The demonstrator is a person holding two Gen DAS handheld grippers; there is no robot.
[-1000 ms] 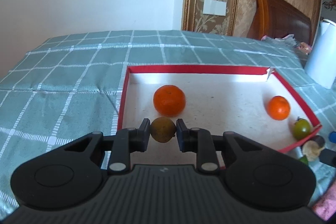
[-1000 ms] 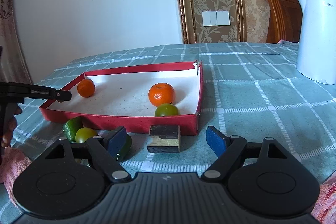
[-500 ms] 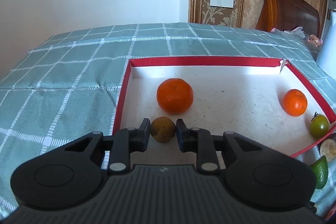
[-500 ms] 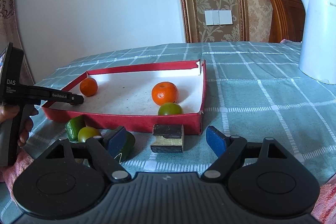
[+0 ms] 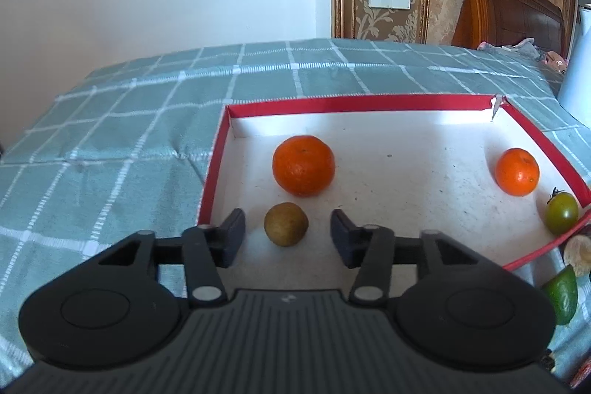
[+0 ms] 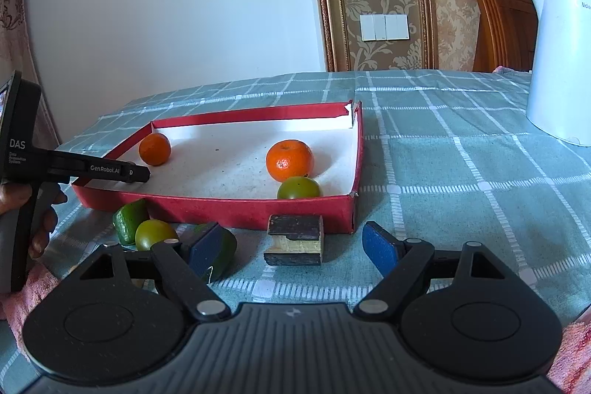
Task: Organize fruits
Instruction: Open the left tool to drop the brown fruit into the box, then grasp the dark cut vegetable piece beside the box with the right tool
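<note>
- The left gripper is standing with its jaws spread wide, gripping nothing; a small brown fruit is lying free between the fingers, touching neither.
- That fruit is sitting on the white floor of the red tray, just in front of a large orange.
- A smaller orange and a green tomato are resting near the tray's right wall.
- The right gripper is hovering wide open and empty over the checked cloth, with a dark block lying between its blue pads.

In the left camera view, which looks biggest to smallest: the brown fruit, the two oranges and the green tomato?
1. Near orange
2. Far orange
3. Brown fruit
4. Green tomato

The last two look close, and differing distance from the camera leaves true sizes unsure.
</note>
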